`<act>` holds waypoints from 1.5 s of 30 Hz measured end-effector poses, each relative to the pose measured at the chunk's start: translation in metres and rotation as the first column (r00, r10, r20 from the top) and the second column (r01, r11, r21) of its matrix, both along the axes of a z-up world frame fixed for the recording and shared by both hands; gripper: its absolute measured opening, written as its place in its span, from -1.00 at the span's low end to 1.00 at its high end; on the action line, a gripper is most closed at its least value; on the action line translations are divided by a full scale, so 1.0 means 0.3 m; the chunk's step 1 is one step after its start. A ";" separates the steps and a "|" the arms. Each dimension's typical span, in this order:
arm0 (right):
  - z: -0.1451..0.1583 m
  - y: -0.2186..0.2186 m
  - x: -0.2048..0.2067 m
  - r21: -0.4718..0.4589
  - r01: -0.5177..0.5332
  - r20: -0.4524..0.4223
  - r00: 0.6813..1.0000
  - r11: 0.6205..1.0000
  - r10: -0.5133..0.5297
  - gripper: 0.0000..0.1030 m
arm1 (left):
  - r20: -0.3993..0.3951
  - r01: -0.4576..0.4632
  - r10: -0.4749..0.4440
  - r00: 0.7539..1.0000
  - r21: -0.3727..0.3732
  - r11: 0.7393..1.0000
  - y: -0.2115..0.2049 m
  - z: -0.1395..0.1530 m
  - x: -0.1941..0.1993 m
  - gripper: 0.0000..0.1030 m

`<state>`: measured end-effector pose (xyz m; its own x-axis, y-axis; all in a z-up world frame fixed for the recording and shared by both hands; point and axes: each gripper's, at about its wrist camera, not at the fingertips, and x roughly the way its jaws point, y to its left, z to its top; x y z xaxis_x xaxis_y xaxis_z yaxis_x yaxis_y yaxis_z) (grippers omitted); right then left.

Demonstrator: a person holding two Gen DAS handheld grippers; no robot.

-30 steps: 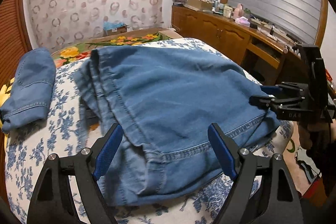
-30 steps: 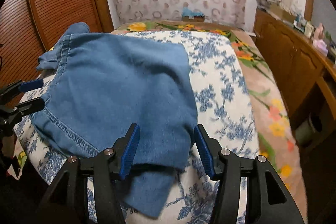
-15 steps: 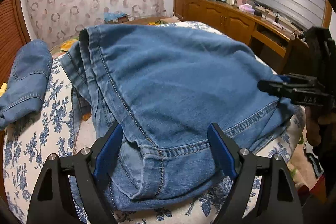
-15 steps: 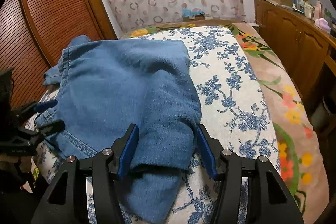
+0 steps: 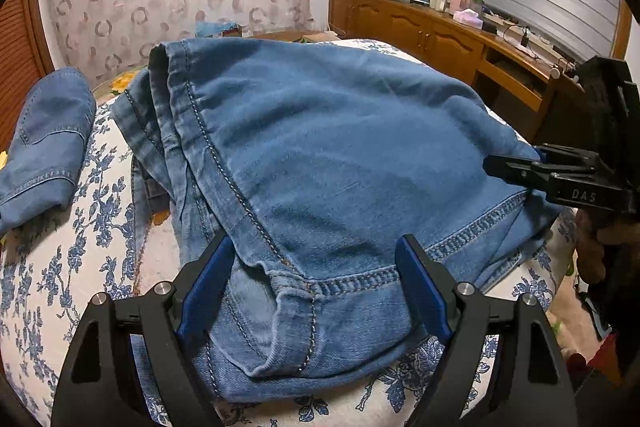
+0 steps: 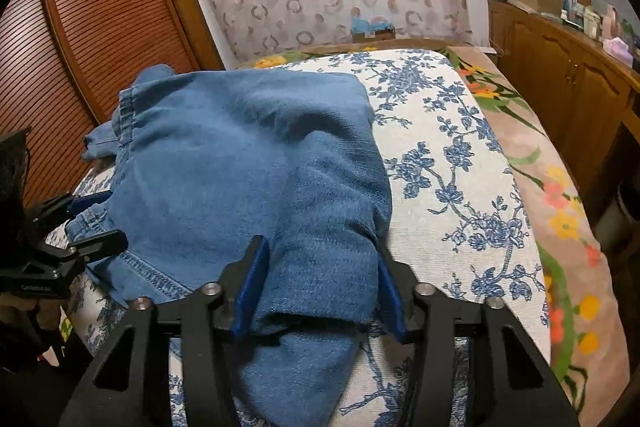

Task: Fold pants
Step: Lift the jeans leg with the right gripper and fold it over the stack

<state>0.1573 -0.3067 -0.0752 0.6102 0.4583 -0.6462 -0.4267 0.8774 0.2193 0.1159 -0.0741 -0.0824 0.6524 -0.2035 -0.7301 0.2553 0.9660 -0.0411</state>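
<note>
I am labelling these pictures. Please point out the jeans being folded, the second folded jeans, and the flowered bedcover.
Jeans (image 5: pixel 340 155): left wrist view, middle of the top layer.
Second folded jeans (image 5: pixel 48 143): left wrist view, middle of the folded bundle.
Flowered bedcover (image 6: pixel 452 187): right wrist view, bare part right of the jeans.

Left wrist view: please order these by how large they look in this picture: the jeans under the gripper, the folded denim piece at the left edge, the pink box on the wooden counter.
1. Jeans: largest, and nearest to the camera.
2. Folded denim piece.
3. Pink box: smallest, but far from the camera, so its true size stays unsure.
</note>
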 end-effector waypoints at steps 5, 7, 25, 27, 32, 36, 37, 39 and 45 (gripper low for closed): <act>0.023 0.017 -0.021 0.020 -0.018 0.025 1.000 1.000 0.017 -0.51 | -0.001 0.001 -0.001 1.000 -0.007 1.000 0.002 0.004 0.000 0.63; 0.052 0.028 -0.041 0.027 -0.018 0.062 0.998 0.999 0.017 -0.53 | 0.000 -0.002 0.002 1.000 -0.012 1.000 0.012 0.010 -0.001 0.63; 0.356 0.349 -0.135 0.046 -0.241 0.276 0.936 0.969 0.220 -0.55 | 0.120 -0.153 0.161 0.980 -0.069 0.986 0.313 0.162 -0.159 0.63; 0.343 0.402 -0.109 0.046 -0.280 0.270 0.928 0.959 0.258 -0.55 | 0.124 -0.171 0.179 0.976 -0.074 0.982 0.343 0.166 -0.173 0.63; 0.314 0.541 -0.101 0.022 -0.378 0.246 0.899 0.926 0.361 -0.55 | 0.105 -0.235 0.243 0.964 -0.083 0.968 0.445 0.156 -0.195 0.63; 0.271 0.597 -0.078 0.027 -0.425 0.198 0.889 0.905 0.412 -0.55 | 0.087 -0.277 0.285 0.955 -0.095 0.956 0.503 0.135 -0.208 0.63; 0.252 0.606 -0.071 0.035 -0.438 0.177 0.887 0.898 0.426 -0.55 | 0.083 -0.283 0.291 0.953 -0.100 0.954 0.514 0.131 -0.209 0.63; 0.224 0.629 -0.055 0.034 -0.464 0.131 0.880 0.885 0.456 -0.55 | 0.080 -0.296 0.305 0.949 -0.110 0.949 0.536 0.125 -0.217 0.63; 0.119 0.704 -0.011 -0.005 -0.518 0.021 0.855 0.855 0.518 -0.55 | 0.086 -0.330 0.342 0.936 -0.129 0.935 0.594 0.122 -0.231 0.63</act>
